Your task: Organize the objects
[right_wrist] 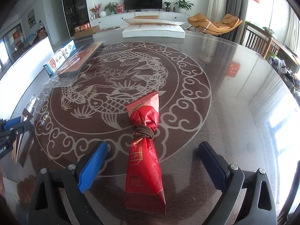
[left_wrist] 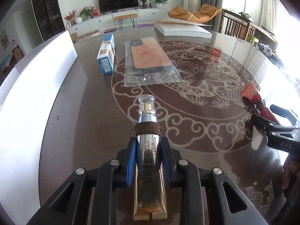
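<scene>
Tube's (left_wrist: 149, 161) lower label in shadow

I see a home living room: a television (right_wrist: 142, 0) on a far white cabinet (right_wrist: 139, 17), potted plants (right_wrist: 183, 4), an orange lounge chair (right_wrist: 215, 23).

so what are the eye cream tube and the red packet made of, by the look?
Eye cream tube: likely laminate or plastic with a mirror-metallic finish, going by its sharp reflections and flat crimped tail; clear hard cap, brown cord wound round it. Red packet: thin glossy film or foil, going by its creases, sheen and serrated end seal; cord cinches its middle.
</scene>
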Motion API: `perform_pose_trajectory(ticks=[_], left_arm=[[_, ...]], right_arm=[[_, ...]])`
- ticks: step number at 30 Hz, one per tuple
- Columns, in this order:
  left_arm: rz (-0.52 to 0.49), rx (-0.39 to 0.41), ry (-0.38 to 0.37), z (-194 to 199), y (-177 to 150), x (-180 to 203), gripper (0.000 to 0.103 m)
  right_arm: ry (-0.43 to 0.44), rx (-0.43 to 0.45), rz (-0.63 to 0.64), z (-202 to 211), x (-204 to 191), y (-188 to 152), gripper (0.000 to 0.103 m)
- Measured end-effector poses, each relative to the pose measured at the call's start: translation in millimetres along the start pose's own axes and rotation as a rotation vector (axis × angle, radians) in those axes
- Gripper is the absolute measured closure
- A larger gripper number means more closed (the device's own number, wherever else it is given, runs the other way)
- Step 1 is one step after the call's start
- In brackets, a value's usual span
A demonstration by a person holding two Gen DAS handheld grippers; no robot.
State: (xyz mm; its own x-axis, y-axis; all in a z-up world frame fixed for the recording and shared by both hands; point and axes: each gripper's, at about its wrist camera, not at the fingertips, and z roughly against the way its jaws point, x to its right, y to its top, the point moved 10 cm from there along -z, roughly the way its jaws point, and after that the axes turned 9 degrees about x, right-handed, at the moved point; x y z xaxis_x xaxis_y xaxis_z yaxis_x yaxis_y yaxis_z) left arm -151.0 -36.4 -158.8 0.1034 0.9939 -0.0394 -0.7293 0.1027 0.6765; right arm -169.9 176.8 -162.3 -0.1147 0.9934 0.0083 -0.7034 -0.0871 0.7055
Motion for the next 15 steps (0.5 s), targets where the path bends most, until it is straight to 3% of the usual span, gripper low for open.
perform_pose_trajectory(ticks=[2, 4, 9, 15], left_arm=[[-0.017, 0.034, 0.037, 2.8, -3.8, -3.0, 0.053], [-0.021, 0.039, 0.105, -0.5, -4.9, -11.0, 0.001], [0.097, 0.032, 0.044, -12.2, -8.6, -22.9, 0.0], [0.095, 0.031, 0.052, -13.9, -8.1, -21.2, 0.0]], right_arm=[[0.0, 0.0, 0.0, 0.0, 0.1, 0.1, 0.005], [0.003, -0.003, 0.004, -0.3, -1.1, -0.8, 0.003], [0.009, -0.009, 0.011, -2.1, -4.2, -0.8, 0.001], [0.01, -0.013, 0.012, -3.2, -4.6, -0.8, 0.0]])
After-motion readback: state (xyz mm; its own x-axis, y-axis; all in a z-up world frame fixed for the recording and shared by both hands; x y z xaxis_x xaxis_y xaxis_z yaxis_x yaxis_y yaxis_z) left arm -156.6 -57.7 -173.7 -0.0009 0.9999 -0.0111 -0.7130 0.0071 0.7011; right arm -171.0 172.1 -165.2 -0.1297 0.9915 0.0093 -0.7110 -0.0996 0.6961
